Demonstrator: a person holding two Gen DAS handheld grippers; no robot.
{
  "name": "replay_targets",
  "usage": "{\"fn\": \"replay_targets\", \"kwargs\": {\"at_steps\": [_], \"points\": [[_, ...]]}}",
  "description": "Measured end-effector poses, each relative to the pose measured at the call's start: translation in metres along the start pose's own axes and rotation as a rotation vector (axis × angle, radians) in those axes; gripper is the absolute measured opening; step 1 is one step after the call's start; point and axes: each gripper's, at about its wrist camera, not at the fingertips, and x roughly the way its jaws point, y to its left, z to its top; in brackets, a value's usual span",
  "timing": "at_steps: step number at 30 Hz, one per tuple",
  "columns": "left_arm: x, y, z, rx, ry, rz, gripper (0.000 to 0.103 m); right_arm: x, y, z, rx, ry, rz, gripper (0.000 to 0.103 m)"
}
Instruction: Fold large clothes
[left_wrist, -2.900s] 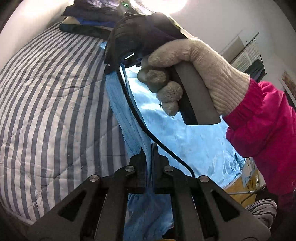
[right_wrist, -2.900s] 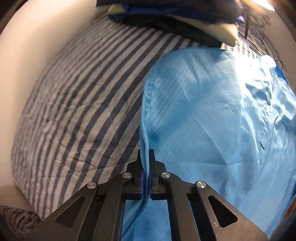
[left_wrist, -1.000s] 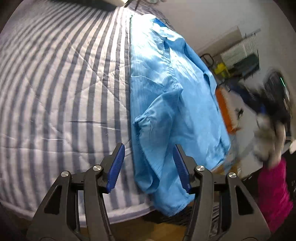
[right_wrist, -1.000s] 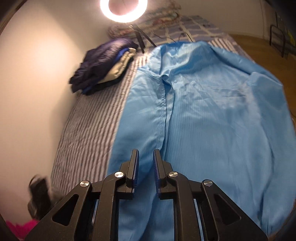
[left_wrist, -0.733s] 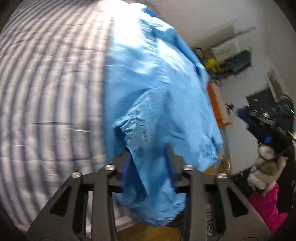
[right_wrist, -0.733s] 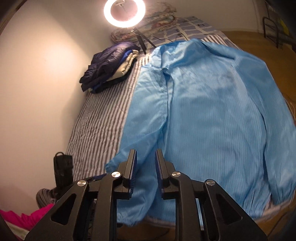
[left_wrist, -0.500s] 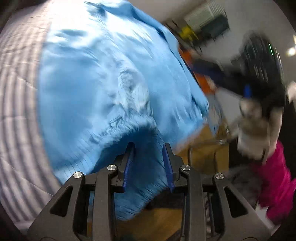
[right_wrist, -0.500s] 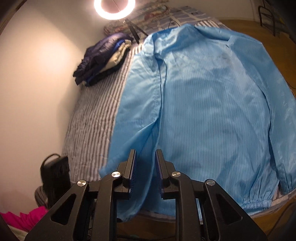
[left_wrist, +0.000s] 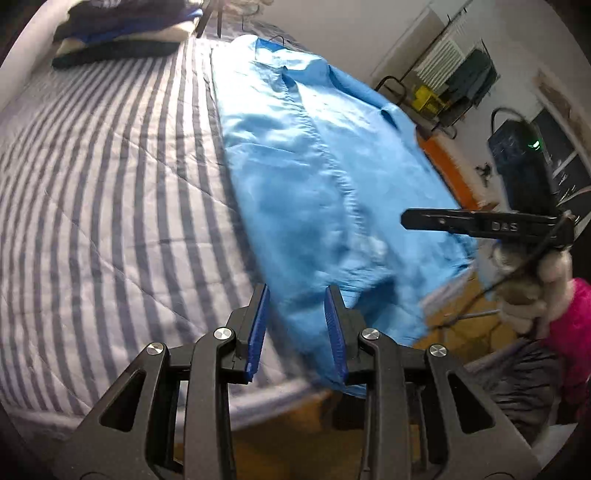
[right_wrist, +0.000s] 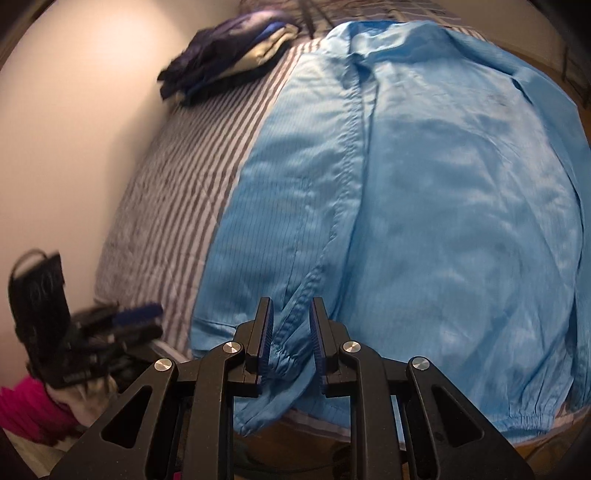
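Lying spread: one blue jacket (right_wrist: 424, 206), one clothes pile (right_wrist: 229, 55), perhaps three garments

The only readable marking is "DAS", pale raised letters on the side of the black right gripper (left_wrist: 480, 224), seen from the left wrist camera. No other text, label or number can be read in either view.

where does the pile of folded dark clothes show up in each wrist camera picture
Left wrist: the pile of folded dark clothes lies at the top left, on the striped bedspread.
Right wrist: the pile sits top, left of centre, near the wall.
Shared landmark: the blue jacket; in both views the pile is left of its collar end.
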Motion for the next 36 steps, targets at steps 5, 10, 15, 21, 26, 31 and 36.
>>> {"fn": "replay_targets", "kwargs": {"at_steps": [5, 10, 15, 21, 26, 31, 36], "points": [[0.019, 0.012, -0.012, -0.031, 0.091, -0.036, 0.029, 0.020, 0.005, -0.003, -0.035, 0.050, -0.039, 0.018], [0.023, 0.002, -0.019, 0.037, 0.104, 0.022, 0.029, 0.049, -0.011, -0.012, -0.047, 0.148, -0.144, 0.018], [-0.002, -0.003, -0.012, 0.037, 0.015, 0.037, 0.029, 0.039, -0.011, -0.011, -0.063, 0.123, -0.148, 0.018], [-0.025, -0.022, 0.004, 0.115, -0.085, 0.055, 0.031, -0.022, -0.011, -0.011, -0.109, -0.128, -0.217, 0.054], [-0.029, -0.042, 0.017, 0.138, -0.093, 0.054, 0.037, -0.062, -0.036, -0.022, -0.114, -0.212, -0.309, 0.058], [-0.018, -0.057, 0.032, 0.150, -0.089, 0.023, 0.037, -0.094, -0.077, -0.038, -0.023, -0.217, -0.392, 0.058], [0.004, -0.077, 0.046, 0.173, -0.060, -0.010, 0.037, -0.119, -0.125, -0.062, 0.099, -0.240, -0.465, 0.058]]}}
